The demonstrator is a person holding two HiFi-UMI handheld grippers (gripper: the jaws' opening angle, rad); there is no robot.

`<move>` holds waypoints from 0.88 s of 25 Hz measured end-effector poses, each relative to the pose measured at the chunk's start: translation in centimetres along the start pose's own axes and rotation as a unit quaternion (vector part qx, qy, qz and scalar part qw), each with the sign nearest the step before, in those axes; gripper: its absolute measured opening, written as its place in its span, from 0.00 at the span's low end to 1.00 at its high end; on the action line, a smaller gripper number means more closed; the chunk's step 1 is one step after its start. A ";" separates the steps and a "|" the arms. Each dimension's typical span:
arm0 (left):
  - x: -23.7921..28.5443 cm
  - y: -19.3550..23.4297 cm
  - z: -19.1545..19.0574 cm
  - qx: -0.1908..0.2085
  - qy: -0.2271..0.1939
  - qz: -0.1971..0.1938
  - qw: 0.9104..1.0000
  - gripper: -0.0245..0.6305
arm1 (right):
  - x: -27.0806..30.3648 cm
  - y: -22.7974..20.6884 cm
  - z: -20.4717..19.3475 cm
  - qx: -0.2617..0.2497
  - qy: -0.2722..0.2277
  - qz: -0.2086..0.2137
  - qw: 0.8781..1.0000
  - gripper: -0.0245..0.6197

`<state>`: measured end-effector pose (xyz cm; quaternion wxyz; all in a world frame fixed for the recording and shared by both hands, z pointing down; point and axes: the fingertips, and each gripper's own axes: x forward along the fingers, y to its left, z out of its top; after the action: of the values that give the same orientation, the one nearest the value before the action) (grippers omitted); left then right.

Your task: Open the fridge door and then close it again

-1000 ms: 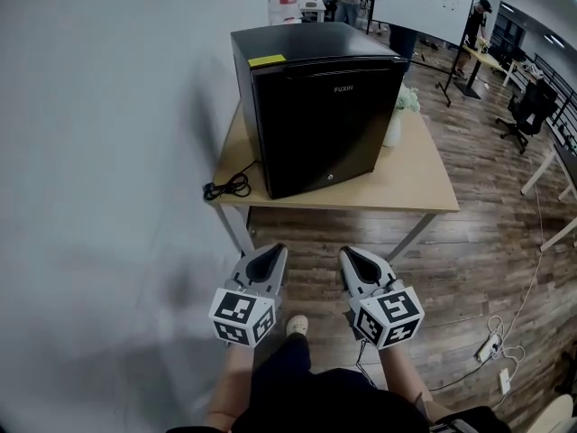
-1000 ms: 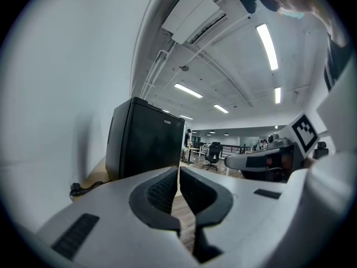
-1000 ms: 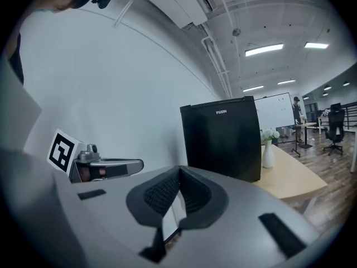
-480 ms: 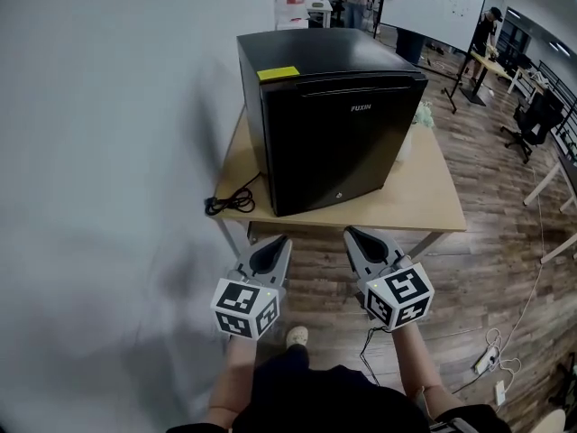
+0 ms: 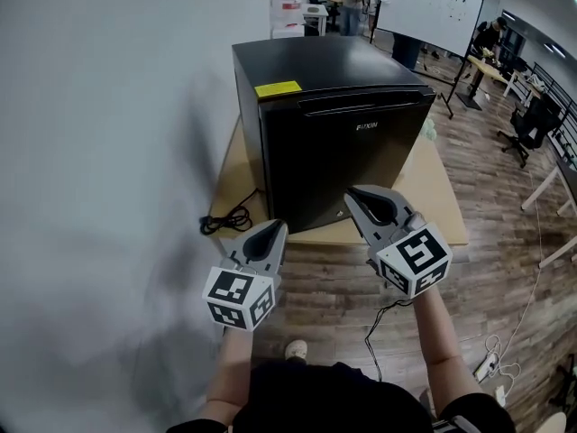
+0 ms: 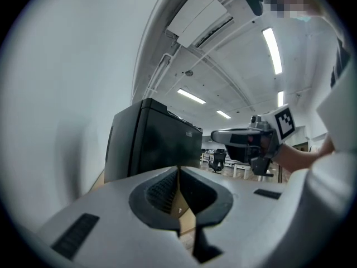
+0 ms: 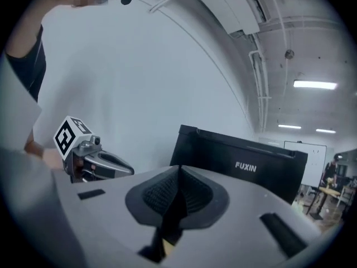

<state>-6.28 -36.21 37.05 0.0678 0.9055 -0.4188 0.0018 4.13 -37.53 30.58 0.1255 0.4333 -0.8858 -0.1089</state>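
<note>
A small black fridge [image 5: 334, 124] with its door closed stands on a light wooden table [image 5: 431, 207] against the grey wall. A yellow sticker [image 5: 278, 89] lies on its top near the front left corner. My left gripper [image 5: 276, 228] is shut and empty, hovering in front of the table's near edge, below the fridge's left side. My right gripper [image 5: 352, 194] is shut and empty too, raised in front of the lower part of the fridge door without touching it. The fridge [image 6: 150, 141] also fills the left gripper view, and its door [image 7: 245, 161] shows in the right gripper view.
A black power cord [image 5: 225, 221] lies coiled on the table's left corner. The grey wall [image 5: 99, 152] runs along the left. Wooden floor spreads right, with a power strip [image 5: 487, 363], office chairs [image 5: 527, 120], a whiteboard [image 5: 433, 7] and people at the back.
Both grippers have come forward and up toward the fridge. The right one rose more and rolled, and now stands in front of the door's lower part. The fridge looks nearer.
</note>
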 end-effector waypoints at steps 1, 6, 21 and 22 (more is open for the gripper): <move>0.5 0.4 0.4 0.002 -0.004 0.000 1.000 0.06 | 0.6 -0.5 0.6 -0.018 -0.001 0.003 1.000 0.03; 2.4 1.8 1.8 0.012 -0.017 -0.002 1.000 0.06 | 3.9 -2.6 3.2 -0.094 0.004 0.031 0.995 0.18; 4.0 6.8 2.0 0.015 -0.014 0.026 0.999 0.06 | 12.7 -4.3 4.5 -0.416 0.141 0.069 0.896 0.28; 4.0 7.0 1.8 0.013 -0.012 0.028 0.999 0.06 | 12.9 -4.3 4.2 -0.434 0.155 0.067 0.885 0.28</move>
<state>-9.11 -43.92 36.37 0.0505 0.8944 -0.4444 -0.0016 -1.65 -50.02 26.95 0.4435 0.2870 -0.7461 -0.4053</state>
